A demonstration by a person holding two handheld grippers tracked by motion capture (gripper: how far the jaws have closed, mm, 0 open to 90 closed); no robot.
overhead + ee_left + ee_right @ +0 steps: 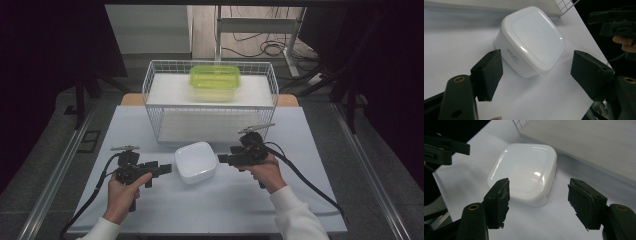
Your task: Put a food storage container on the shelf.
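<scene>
The white lidded box (195,162) sits on the table (150,210) at the middle of the high view, just below the wire basket (210,102), with my left claw (165,169) at its left side and my right claw (220,158) at its right. Both claws stand wide open and hold nothing; neither touches the box.

In my left gripper view the box lies in the upper centre of the frame, between and beyond the two pads, one corner turned toward me. In my right gripper view it sits centre-left, close above the left pad.

I judge it to be light, stiff plastic: glossy, with rounded corners and a slightly domed lid, so it will likely be slippery under the pads. The lid overhangs the base as a thin lip; I cannot tell from here whether it is snapped shut or only resting. I would take hold low on two opposite flat walls, under that lip, not on the corners or the lid, and squeeze gently so the walls do not flex or skid.
</scene>
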